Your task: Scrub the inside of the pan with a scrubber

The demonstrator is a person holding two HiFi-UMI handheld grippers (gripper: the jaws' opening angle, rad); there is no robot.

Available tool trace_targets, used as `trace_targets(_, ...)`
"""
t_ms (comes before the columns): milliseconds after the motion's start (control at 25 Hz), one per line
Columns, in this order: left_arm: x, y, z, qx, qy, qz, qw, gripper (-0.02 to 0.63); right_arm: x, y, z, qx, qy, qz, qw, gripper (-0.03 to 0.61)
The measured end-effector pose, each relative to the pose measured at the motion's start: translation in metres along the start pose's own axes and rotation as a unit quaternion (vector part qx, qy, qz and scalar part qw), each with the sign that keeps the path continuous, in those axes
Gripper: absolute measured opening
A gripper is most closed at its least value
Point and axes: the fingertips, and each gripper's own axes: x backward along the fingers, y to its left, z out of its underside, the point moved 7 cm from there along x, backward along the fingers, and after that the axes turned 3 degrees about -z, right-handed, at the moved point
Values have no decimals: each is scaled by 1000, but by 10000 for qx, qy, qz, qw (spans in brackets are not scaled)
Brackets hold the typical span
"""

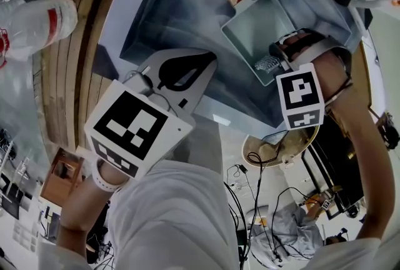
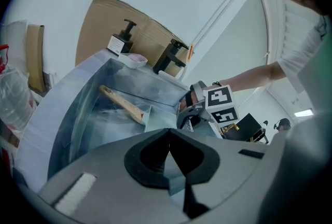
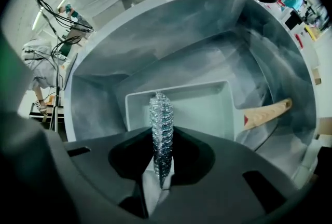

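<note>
A person's right hand-held gripper [image 3: 161,166] is clamped on a flattened steel-mesh scrubber [image 3: 161,124], which stands upright between the jaws and points down into a sink [image 1: 169,6]. The pan [image 3: 207,109], a pale square one with a wooden handle [image 3: 267,112], lies on the bottom of the sink towards its right side, with the handle running off to the far left in the head view. In that view the scrubber sits at the near corner of the pan, just over its rim. Whether it is pressing on the metal or held a little above it cannot be told.

The left hand-held gripper [image 2: 168,153] is closed with nothing between its jaws. It hangs above the near left edge of the sink, well apart from the pan and its handle. A black tap [image 2: 168,59], a soap pump bottle [image 2: 120,39] and a small dish [image 2: 132,59] stand along the far side of the sink.

Judged from this, the tool is in hand and brought to the pan, so the setting-up is done. The scrubbing itself looks barely begun or only at one corner: no foam, water or rubbed streaks show on the pan's floor, and most of the inside lies untouched beyond the scrubber. The pan is held by nothing, so it may slide under pressure.
</note>
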Motion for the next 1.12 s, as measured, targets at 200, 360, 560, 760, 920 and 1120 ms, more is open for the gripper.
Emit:
trace_targets(200, 2, 6, -2, 88, -5, -28, 10000, 5, -6, -16, -5, -122, 118, 407, 9990, 66)
trace_targets(360, 4, 13, 0, 103, -7, -43, 9999, 5, -4, -31, -6, -422, 127, 721, 9964, 66)
trace_targets(560, 5, 18, -2, 145, 4, -52, 9999, 5, 4, -57, -4, -918, 64, 1172, 9888, 66)
trace_targets(760, 5, 21, -6, 169, -21, -62, 9998, 5, 12, -79, -3, -1228, 9, 1636, 9789, 66)
trace_targets(920, 7, 23, -5, 182, -20, -64, 9998, 5, 19, -89, -7, -1275, 54, 1951, 9724, 66)
trace_targets(1120, 10, 24, -3, 200, -23, -77, 9998, 5, 25, -85, -16, -1324, 27, 2066, 9694, 66)
